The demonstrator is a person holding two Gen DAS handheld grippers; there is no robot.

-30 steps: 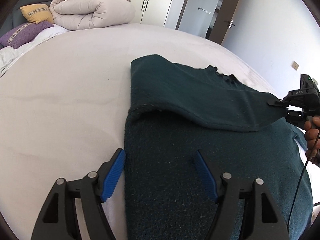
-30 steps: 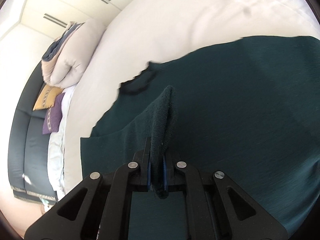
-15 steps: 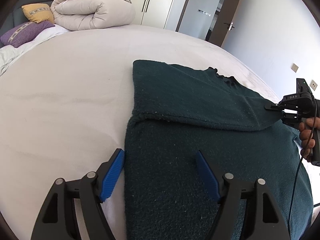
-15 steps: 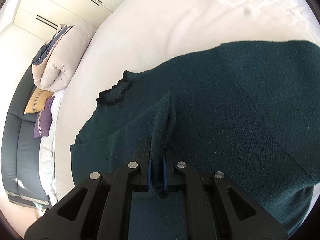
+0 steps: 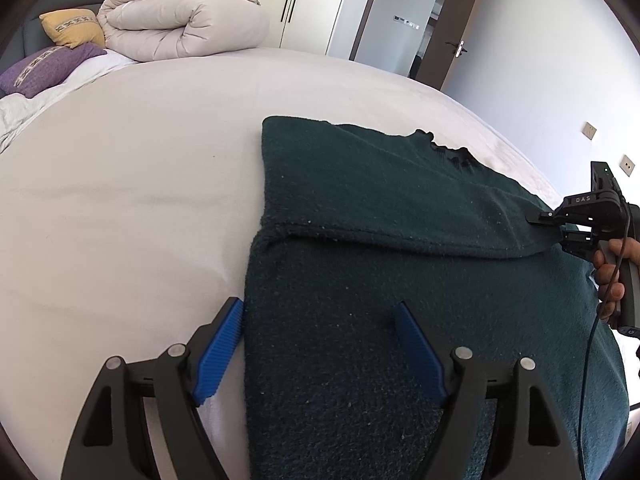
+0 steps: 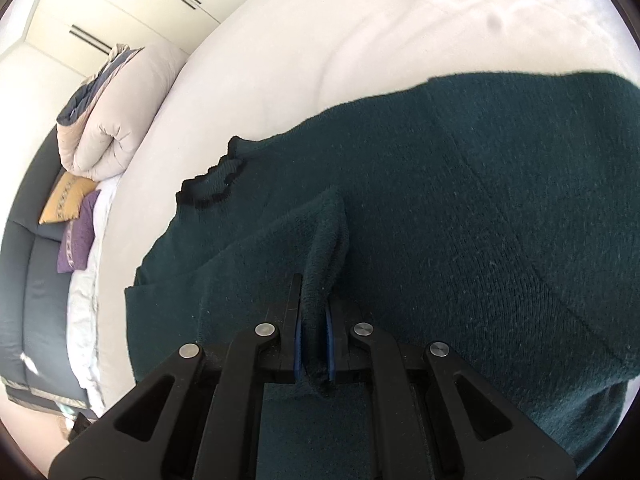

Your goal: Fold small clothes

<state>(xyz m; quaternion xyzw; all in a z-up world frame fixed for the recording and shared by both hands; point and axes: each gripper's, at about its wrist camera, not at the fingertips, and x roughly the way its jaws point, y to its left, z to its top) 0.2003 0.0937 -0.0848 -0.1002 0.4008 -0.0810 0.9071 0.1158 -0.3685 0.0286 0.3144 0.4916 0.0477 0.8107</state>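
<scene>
Dark green knitted sweater [image 5: 400, 280] lies spread on the pale grey bed sheet [image 5: 120, 200], with 1 sleeve folded across the body.

Left gripper [image 5: 320, 344]: jaws standing wide and still opening. Blue ribbed pads [image 5: 218, 356] clamp nothing. The left side edge of the sweater runs between the 2 pads; the left pad sits over bare sheet just beside that edge, the right pad over the knit. Cannot tell if the tips touch the fabric. The sleeve's fold line lies ahead of these jaws, running crosswise.

Right gripper [image 6: 314, 344]: jaws closed tight on a pinched ridge of the sweater, the sleeve end, squeezed between the 2 blue pads. In the right wrist view the knit rises in a narrow fold straight out of the jaws, and a bit of fabric pokes out behind the pads. Ahead and left of these jaws: the black-trimmed ruffled neckline [image 6: 212, 184], lying flat. Ahead and right: the wide sweater body, reaching the frame edge.

From the left wrist view the right gripper [image 5: 538, 218] shows far right of the left jaws, held low at the sweater surface, tips at the sleeve's far end. A hand [image 5: 612, 276] wraps its handle, and a thin black cable [image 5: 588, 352] hangs from it over the knit.

Far ahead of the left jaws, past the sweater: a rolled beige duvet [image 5: 180, 20], a mustard-yellow cushion [image 5: 74, 30] and a purple patterned cushion [image 5: 44, 70], all well apart from the sweater.
</scene>
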